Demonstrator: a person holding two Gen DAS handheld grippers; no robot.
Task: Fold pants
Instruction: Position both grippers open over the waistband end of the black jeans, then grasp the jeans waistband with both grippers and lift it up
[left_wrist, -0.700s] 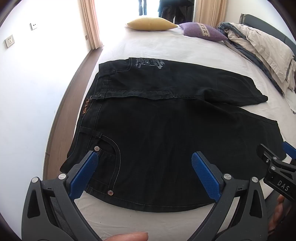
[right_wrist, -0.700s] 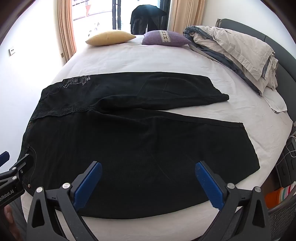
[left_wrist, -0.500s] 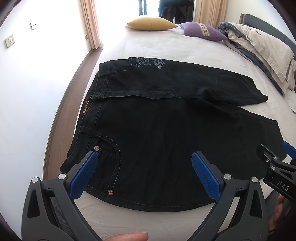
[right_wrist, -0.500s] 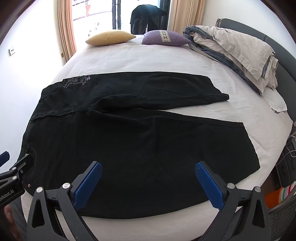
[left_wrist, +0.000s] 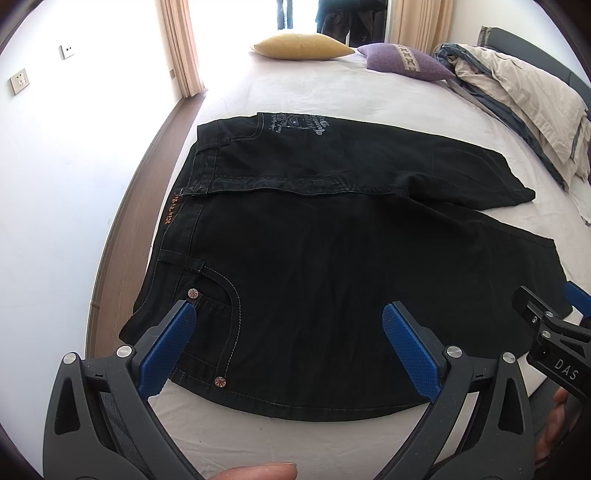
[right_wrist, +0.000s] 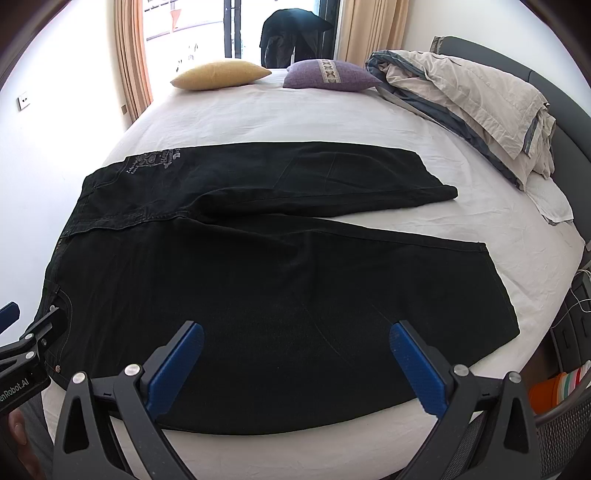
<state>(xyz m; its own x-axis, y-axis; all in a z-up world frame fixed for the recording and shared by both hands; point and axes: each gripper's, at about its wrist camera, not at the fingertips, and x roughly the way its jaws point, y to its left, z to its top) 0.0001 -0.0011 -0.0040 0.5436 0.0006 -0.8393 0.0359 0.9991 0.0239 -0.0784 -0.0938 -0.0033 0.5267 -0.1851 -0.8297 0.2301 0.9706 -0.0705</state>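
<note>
White-sheeted bed (right_wrist: 295, 118) carries black jeans (right_wrist: 258, 288) spread flat; near hem cut off behind released left gripper (left_wrist: 284, 343) and right gripper (right_wrist: 295, 358).

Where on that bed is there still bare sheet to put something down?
Bare sheet lies between the black pants and the yellow pillow and purple pillow. A thin wedge runs between the two legs. The heaped bedding crowds the headboard side.

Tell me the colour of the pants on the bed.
Black pants, clearest in the right wrist view.
</note>
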